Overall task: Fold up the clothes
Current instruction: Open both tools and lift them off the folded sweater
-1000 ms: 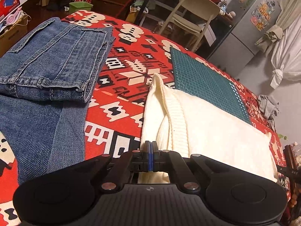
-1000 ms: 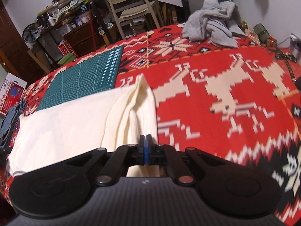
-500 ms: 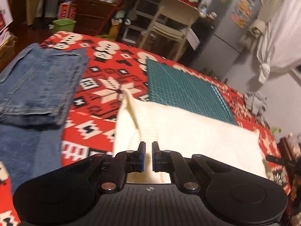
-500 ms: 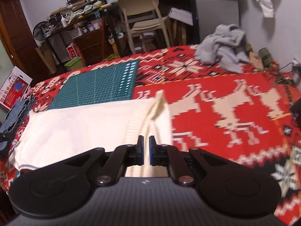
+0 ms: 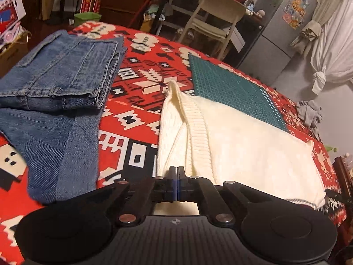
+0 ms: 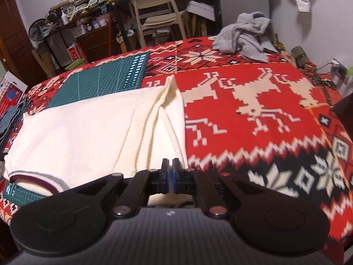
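Note:
A cream knit sweater (image 5: 242, 150) lies flat on the red patterned blanket (image 5: 136, 101), partly over a green cutting mat (image 5: 231, 90). My left gripper (image 5: 175, 174) is shut on the sweater's near left edge, and a ribbed fold rises from the cloth toward its tips. In the right wrist view the sweater (image 6: 88, 132) shows a striped collar at the lower left. My right gripper (image 6: 170, 167) is shut on the near right edge, where a ridge of fabric runs up to the fingers.
Folded blue jeans (image 5: 55, 77) lie left of the sweater. A crumpled grey garment (image 6: 245, 37) sits at the far right of the blanket (image 6: 264, 121). Beyond the bed stand a cream chair (image 6: 154, 6), cluttered shelves and a fridge (image 5: 275, 22).
Half a second ago both grippers were higher with a small gap between their jaws. Now both sit low at the sweater's near edge with jaws shut on the fabric.

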`<state>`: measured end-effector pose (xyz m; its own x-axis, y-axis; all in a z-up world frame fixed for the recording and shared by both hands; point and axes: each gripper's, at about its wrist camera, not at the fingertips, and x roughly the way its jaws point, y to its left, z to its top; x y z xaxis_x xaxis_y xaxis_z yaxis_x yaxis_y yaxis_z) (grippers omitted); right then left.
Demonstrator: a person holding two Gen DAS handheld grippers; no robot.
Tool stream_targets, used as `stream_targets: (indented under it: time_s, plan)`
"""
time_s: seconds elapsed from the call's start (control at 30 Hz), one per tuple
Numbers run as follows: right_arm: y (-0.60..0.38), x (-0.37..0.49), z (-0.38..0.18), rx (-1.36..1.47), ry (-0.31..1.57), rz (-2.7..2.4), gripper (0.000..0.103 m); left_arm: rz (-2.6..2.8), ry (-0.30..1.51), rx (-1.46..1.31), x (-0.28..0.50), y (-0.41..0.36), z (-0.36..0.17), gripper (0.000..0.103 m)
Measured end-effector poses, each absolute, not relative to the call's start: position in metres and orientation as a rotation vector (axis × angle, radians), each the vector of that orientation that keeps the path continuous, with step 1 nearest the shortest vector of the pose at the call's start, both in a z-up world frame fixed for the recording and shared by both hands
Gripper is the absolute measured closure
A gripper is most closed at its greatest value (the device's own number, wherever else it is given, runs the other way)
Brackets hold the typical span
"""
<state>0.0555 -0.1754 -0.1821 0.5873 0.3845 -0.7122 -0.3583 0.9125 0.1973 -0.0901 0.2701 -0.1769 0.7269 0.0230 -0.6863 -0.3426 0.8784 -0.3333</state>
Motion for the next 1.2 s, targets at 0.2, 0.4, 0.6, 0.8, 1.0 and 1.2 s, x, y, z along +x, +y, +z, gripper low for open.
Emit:
stream_targets:
  time_s: [0.2,0.4,0.6,0.8,1.0,1.2]
  plan:
    - [-0.155,0.03,-0.158,0.0,0.767,0.471,0.079,0.219,0.704,-0.445,-0.105,0.261,-0.169,0.086]
    - [-0.106,0.018,-0.141,-0.103,0.648,0.516,0.006,0.247,0.651,-0.354,-0.084,0.221,-0.16,0.035]
    - [-0.068,0.014,-0.149,-0.13,0.621,0.523,0.001,0.226,0.654,-0.284,-0.059,0.183,-0.174,0.028]
    - [-0.052,0.015,-0.178,-0.158,0.667,0.495,0.001,0.248,0.702,-0.196,-0.044,0.166,-0.193,0.021]
    - [-0.046,0.017,-0.198,-0.207,0.711,0.466,0.001,0.243,0.733,-0.086,-0.043,0.15,-0.198,0.008]
    - [-0.045,0.017,-0.198,-0.213,0.717,0.447,0.001,0.233,0.744,-0.07,-0.041,0.144,-0.202,0.0]
